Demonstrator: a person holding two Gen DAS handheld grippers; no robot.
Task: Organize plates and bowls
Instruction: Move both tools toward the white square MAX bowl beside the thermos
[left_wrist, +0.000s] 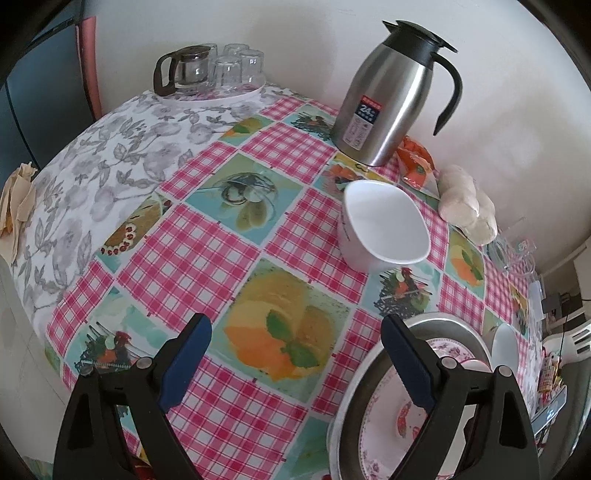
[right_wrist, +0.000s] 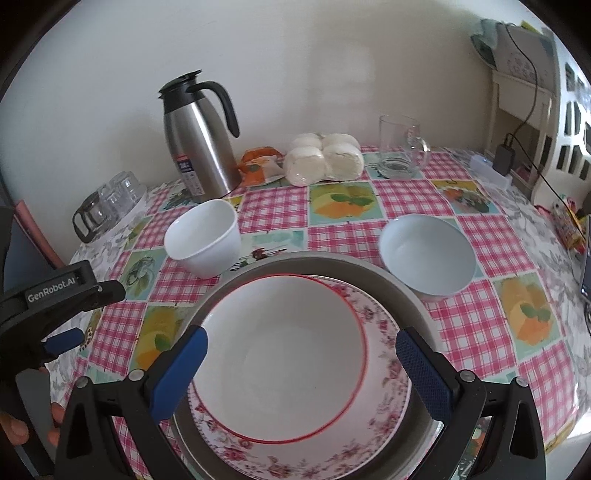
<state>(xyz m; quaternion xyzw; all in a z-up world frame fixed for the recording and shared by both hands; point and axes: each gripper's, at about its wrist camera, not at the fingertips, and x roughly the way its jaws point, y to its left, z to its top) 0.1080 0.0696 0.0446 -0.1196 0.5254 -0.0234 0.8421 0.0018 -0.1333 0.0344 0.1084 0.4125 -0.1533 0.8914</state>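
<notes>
Bowls (right_wrist: 202, 240) left of centre could tip if my empty, wide-open left gripper (left_wrist: 295, 363) and right gripper (right_wrist: 301, 373) clip their rims.

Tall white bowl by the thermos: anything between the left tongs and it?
Nothing visible. From the left tongs, open and empty, only bare tablecloth runs up to the tall white bowl. The metal tray with stacked dishes sits off to the right of that line.

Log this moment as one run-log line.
left gripper: open, empty | right gripper: open, above red-rimmed bowl | bowl on floral plate in metal tray | two white bowls unstacked
</notes>
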